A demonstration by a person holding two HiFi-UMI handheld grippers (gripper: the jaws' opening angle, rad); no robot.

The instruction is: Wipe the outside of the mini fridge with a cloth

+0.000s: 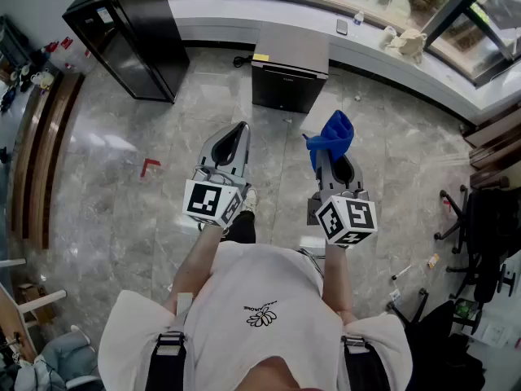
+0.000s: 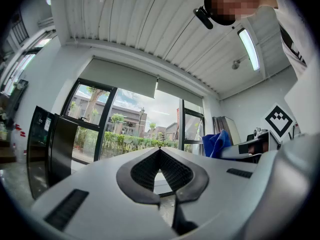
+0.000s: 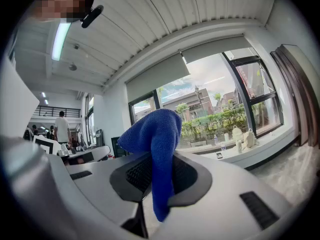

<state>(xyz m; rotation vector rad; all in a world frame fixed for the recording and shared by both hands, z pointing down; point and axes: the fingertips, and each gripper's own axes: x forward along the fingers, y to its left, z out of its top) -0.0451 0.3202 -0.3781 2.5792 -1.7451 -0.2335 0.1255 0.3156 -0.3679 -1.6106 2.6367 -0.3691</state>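
Observation:
The mini fridge (image 1: 286, 89) is a low dark box with a grey top, standing on the marble floor against the window ledge, well ahead of both grippers. My right gripper (image 1: 329, 148) is raised in front of the person and shut on a blue cloth (image 1: 333, 135), which bunches above the jaws and hangs down between them (image 3: 159, 149). My left gripper (image 1: 240, 129) is held level beside it, its jaws shut at the tips (image 2: 160, 150) with nothing in them. From the left gripper view the blue cloth (image 2: 216, 144) shows at the right.
A tall black fridge (image 1: 134, 32) stands at the back left. The window ledge (image 1: 456, 88) carries pale bags (image 1: 404, 41) and a phone (image 1: 342, 27). Office chairs (image 1: 480, 218) crowd the right side. A wooden bench (image 1: 45, 149) runs along the left, with a red mark (image 1: 149, 167) on the floor.

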